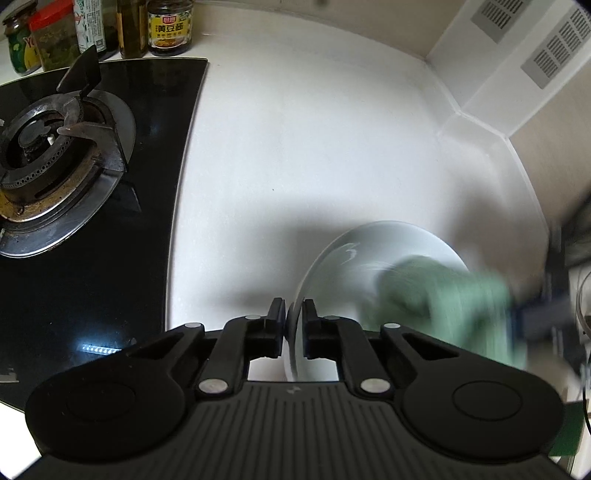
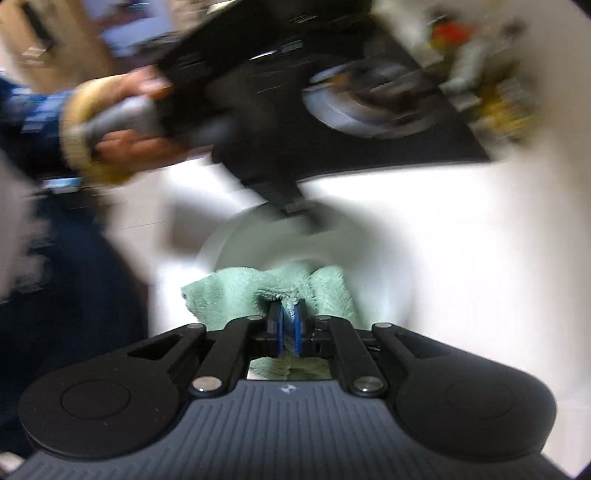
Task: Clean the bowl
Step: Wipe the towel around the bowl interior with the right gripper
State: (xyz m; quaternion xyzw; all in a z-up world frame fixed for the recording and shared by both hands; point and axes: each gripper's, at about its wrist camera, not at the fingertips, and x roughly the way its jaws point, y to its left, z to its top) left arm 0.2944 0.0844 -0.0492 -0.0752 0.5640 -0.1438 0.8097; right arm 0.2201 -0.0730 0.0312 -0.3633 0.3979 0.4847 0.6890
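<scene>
Left view: jars (image 1: 170,27); right view: hand (image 2: 129,110).

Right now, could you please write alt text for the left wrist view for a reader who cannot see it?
The left gripper clamps its jaws on the rim of a white bowl above a white counter; a blurred green cloth is inside the bowl. A gas stove sits at left.

A home kitchen.
A black glass gas stove (image 1: 92,221) with a stained burner (image 1: 33,147) sits in a white worktop (image 1: 314,147); jars and bottles of sauce (image 1: 170,27) line the wall behind it.
</scene>
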